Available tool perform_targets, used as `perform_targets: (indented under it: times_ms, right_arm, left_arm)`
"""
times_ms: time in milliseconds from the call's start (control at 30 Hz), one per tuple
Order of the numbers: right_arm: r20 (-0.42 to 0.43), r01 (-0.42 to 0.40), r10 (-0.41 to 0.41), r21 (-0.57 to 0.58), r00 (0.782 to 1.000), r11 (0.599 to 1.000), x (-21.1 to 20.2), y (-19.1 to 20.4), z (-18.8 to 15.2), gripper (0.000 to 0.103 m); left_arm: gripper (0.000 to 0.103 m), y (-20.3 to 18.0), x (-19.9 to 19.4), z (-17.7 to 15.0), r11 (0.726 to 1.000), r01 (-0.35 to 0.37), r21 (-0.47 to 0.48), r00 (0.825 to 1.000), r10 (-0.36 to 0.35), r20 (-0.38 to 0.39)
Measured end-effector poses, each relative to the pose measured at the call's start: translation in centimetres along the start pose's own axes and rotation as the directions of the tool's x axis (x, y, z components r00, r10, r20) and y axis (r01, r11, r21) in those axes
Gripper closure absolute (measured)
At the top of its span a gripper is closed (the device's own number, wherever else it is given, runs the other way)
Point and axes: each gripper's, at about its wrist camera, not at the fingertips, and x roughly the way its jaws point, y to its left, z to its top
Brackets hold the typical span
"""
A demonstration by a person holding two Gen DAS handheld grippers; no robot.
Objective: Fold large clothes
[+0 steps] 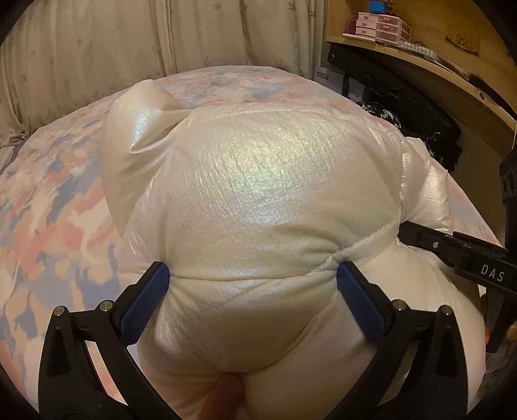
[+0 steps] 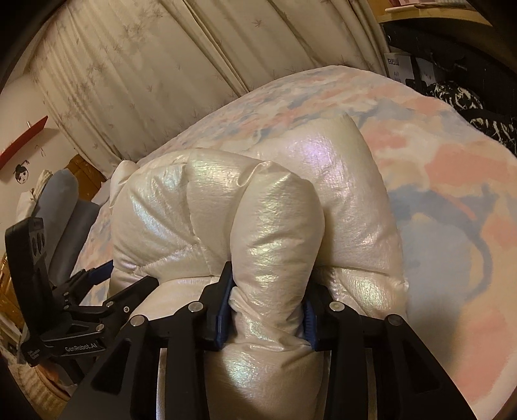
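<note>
A puffy pearl-white quilted jacket lies bunched on a bed with a pink, blue and white patterned cover. My left gripper has its blue-padded jaws wide apart around a thick bulge of the jacket, pressing on both sides. My right gripper is shut on a fold of the same jacket, squeezing it between blue pads. The right gripper shows at the right in the left wrist view. The left gripper shows at the lower left in the right wrist view.
Cream curtains hang behind the bed. A wooden shelf with pink drawers and dark bags stands at the right. A fingertip shows below the jacket. A blue-grey pillow lies at the left.
</note>
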Motion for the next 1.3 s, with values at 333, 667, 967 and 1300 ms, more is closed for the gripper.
perform_targets:
  times_ms: [333, 667, 967, 1300]
  right_arm:
    - [-0.025, 0.018, -0.018, 0.0, 1.0, 1.0, 1.1, -0.2, 0.3, 0.069]
    - [-0.071, 0.066, -0.068, -0.033, 0.995, 0.997, 0.6, 1.4, 1.8, 0.066]
    - [-0.074, 0.174, -0.18, -0.085, 0.981, 0.981, -3.4, 3.7, 3.6, 0.032]
    - [-0.033, 0.245, -0.255, -0.177, 0.966, 0.953, -12.1, 7.8, 5.0, 0.01]
  left_arm:
    - [0.0, 0.2, 0.1, -0.3, 1.0, 0.002, 0.002, 1.0, -0.002, 0.001]
    - [0.0, -0.2, -0.8, 0.5, 1.0, -0.003, -0.012, 1.0, 0.002, -0.016]
    - [0.0, 0.8, -4.5, 1.0, 0.997, 0.027, -0.071, 1.0, -0.028, -0.007]
    - [0.0, 0.9, -12.7, 1.5, 0.986, 0.129, -0.103, 0.992, -0.128, 0.017]
